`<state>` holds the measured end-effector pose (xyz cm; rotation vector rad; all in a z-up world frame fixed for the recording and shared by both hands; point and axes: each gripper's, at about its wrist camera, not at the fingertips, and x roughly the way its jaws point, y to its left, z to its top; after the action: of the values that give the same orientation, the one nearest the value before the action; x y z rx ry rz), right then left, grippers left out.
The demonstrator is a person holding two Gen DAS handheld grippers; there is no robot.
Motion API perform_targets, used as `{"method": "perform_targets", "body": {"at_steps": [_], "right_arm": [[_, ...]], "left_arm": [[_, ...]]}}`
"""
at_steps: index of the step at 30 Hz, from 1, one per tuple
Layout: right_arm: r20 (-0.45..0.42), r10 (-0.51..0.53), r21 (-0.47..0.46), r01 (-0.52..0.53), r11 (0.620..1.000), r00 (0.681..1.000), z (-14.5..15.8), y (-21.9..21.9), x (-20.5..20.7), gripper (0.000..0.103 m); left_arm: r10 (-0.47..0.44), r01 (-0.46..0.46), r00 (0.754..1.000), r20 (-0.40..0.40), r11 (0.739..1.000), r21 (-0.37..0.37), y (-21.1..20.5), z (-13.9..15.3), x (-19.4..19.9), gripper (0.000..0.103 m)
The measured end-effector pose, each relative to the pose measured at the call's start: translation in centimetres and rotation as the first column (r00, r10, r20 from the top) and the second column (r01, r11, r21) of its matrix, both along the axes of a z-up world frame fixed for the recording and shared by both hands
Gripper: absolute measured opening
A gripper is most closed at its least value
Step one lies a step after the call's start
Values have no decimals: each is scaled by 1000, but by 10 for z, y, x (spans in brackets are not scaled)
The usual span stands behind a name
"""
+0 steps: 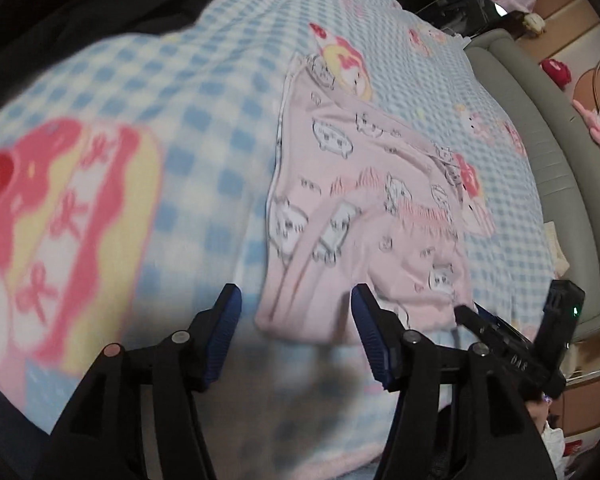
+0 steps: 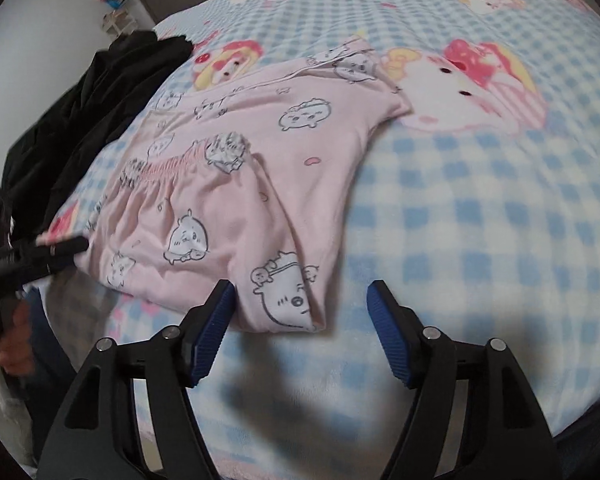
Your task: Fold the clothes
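Observation:
Pink pyjama trousers (image 1: 360, 216) printed with white cartoon animals lie folded on the blue checked blanket (image 1: 204, 128). They also show in the right wrist view (image 2: 236, 184). My left gripper (image 1: 296, 304) is open and empty, hovering just above the near left corner of the garment. My right gripper (image 2: 300, 300) is open and empty, its jaws standing over the near right corner of the trousers. The right gripper's body shows in the left wrist view (image 1: 512, 340), and the left gripper shows in the right wrist view (image 2: 40, 256).
A black garment (image 2: 88, 108) lies in a heap on the blanket's left side, also in the left wrist view (image 1: 60, 8). A grey padded bed edge (image 1: 552, 168) runs along the right. Beyond it are a floor and small toys (image 1: 556, 72).

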<state>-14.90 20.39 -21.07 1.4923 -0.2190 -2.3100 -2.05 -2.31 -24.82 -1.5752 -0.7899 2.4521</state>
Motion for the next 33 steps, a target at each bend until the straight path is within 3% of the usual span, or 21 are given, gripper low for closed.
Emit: {"method": "perform_targets", "body": {"at_steps": [1,2,3,6,9,13,16,18,20,23,25,27,29,33], "right_arm": [[12,-11,-19,11,1000,1000,-2,3,-2,75],[19,-14,-40,15,999,1000,-3,3,-3,68],[25,-15,-62,17,998,1000,-4,2,-3,43],[-8,28,-64,-29,998,1000,11,-4,3,14],[-60,60,-67,-64,996,996,31,0,17,10],[-82,82,-43,-86,995,993,51,17,63,9],[-11,71,-6,-71,997,997,33,26,88,11],[57,46,45,-49,998,997,14,31,91,19],[66,26,39,-28,999,998,15,37,90,24],[-18,5,57,-4,998,1000,37,41,89,29],[-72,14,67,-9,998,997,48,39,87,38],[-52,29,44,-27,999,998,46,33,80,47],[17,28,59,-29,998,999,32,26,75,51],[97,12,34,-15,999,995,10,29,77,53]], "left_arm": [[-1,1,1000,2,1000,-17,2,-1,-2,55],[-2,2,1000,3,999,-36,4,-2,-3,49],[-2,2,1000,4,999,-54,5,-3,-5,38],[-8,7,1000,-26,998,-62,12,9,-2,19],[-30,27,998,-54,997,-68,16,25,7,14],[-28,29,999,-31,999,22,11,33,48,13],[-54,54,998,38,998,18,14,15,74,13],[-54,53,996,70,999,10,11,6,81,13],[-39,37,997,60,999,28,5,6,83,14],[-77,75,995,-58,997,-34,8,35,78,18],[-110,102,989,-101,992,-78,13,44,64,38],[-135,122,984,-112,986,-115,18,47,47,50],[-106,102,994,-19,983,-155,16,34,33,50],[-72,73,996,47,997,-22,9,10,37,49]]}}
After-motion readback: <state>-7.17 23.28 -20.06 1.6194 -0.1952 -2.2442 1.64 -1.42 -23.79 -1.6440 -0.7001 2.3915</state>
